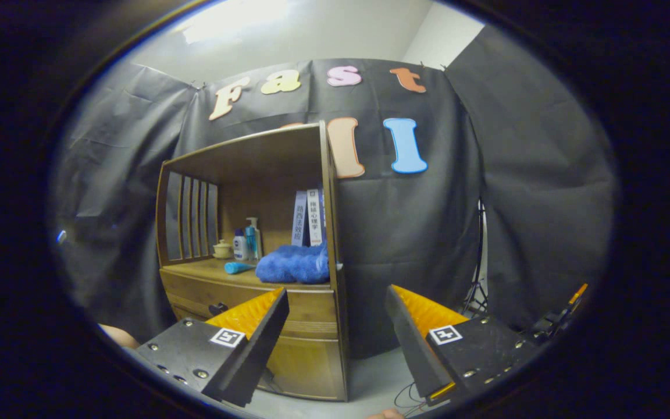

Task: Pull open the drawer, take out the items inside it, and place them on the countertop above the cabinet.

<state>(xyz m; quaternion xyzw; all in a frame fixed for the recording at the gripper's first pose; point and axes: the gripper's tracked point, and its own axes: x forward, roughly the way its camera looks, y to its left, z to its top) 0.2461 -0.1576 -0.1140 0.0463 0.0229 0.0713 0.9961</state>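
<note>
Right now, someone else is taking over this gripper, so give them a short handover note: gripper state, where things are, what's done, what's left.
Gripper: open, holding nothing, short of the cabinet.
Drawer: looks closed; its dark knob sits just beyond the left finger. Contents hidden.
Countertop: already carries a blue cloth, bottles, a small jar and books.
Done: nothing yet.
Left: grip the knob, pull the drawer open, lift items out, set them on the countertop.
</note>
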